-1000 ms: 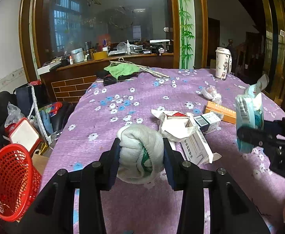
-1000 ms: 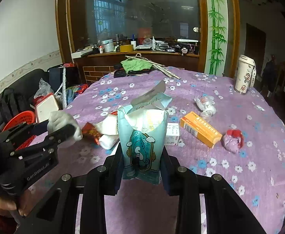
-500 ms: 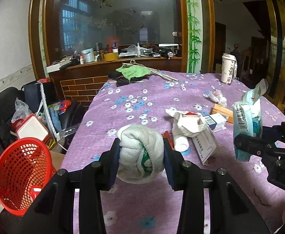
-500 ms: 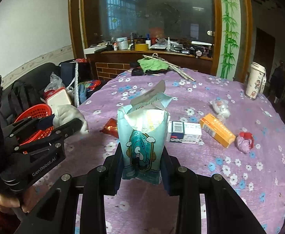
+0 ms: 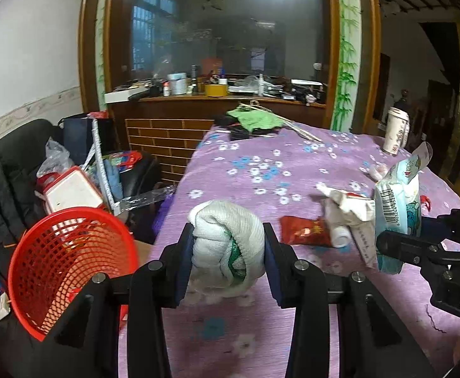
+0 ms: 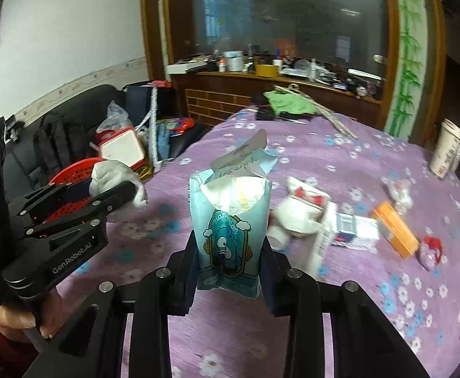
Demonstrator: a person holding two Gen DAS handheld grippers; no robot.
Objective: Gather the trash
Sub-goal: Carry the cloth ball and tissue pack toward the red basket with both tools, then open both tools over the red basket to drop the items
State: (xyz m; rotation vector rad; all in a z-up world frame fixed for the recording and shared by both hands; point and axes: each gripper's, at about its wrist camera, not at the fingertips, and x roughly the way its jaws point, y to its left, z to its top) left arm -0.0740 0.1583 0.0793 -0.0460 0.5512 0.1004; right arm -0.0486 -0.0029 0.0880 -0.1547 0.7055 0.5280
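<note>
My left gripper (image 5: pixel 228 252) is shut on a crumpled white wad of tissue (image 5: pixel 226 245) with a bit of green in it, held above the left edge of the purple flowered tablecloth (image 5: pixel 261 163). A red mesh basket (image 5: pixel 62 264) stands just to its lower left, beside the table. My right gripper (image 6: pixel 230 261) is shut on an upright, torn-open light-blue wipes packet (image 6: pixel 230 220). That packet (image 5: pixel 397 208) also shows at the right of the left wrist view. In the right wrist view the left gripper (image 6: pixel 110 189) with its wad is at the left, in front of the basket (image 6: pixel 72 176).
More litter lies on the cloth: a red wrapper (image 5: pixel 302 230), crumpled white packaging (image 6: pixel 302 211), small cartons, an orange box (image 6: pixel 393 233) and a pink-red scrap (image 6: pixel 431 249). A paper cup (image 5: pixel 395 134) and green cloth (image 5: pixel 255 119) sit at the far side. Bags and a black sofa (image 6: pixel 69 126) crowd the left.
Both grippers have swung left with their loads still held. The red basket has come closer and larger at the lower left, and the litter on the cloth has slid to the right in both views.
</note>
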